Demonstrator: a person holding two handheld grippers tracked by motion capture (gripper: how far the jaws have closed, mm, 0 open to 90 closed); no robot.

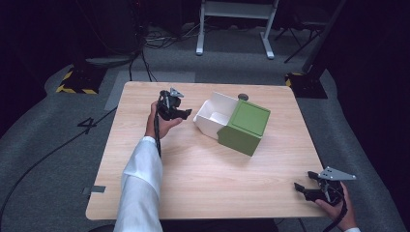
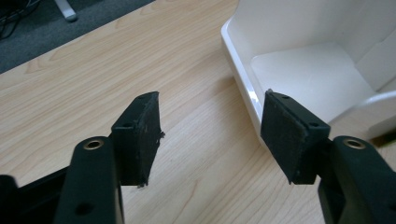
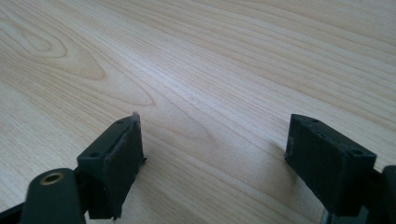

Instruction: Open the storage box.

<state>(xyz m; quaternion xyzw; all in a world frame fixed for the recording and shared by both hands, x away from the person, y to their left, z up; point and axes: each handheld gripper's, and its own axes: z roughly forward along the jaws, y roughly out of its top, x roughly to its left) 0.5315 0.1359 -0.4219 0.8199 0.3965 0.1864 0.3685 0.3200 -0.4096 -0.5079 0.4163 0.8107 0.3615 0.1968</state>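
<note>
Box: white plastic box with a green sleeve (image 1: 232,124) sits a little above the centre of the high frame, on the far half of the light wooden table (image 1: 203,188); the green part (image 1: 245,126) covers its right end, the open white tray end (image 1: 213,116) points left.
Box, close up: in the left gripper view the white tray (image 2: 303,70) takes up the upper right, its rim just past the right finger.
Left gripper: black two-finger gripper (image 1: 180,115) held left of the box's open end, near it but not touching; a white sleeve (image 1: 140,183) runs up from the bottom of the frame.
Left fingers: spread wide (image 2: 140,135), nothing between them.
Right gripper: black gripper with a grey three-cornered plate (image 1: 309,189) at the lower right corner of the table, well apart from the box.
Right fingers: spread wide (image 3: 116,158) over bare wood, nothing between them.
Behind the box: small dark round thing (image 1: 243,96) on the table; too small to tell what it is.
</note>
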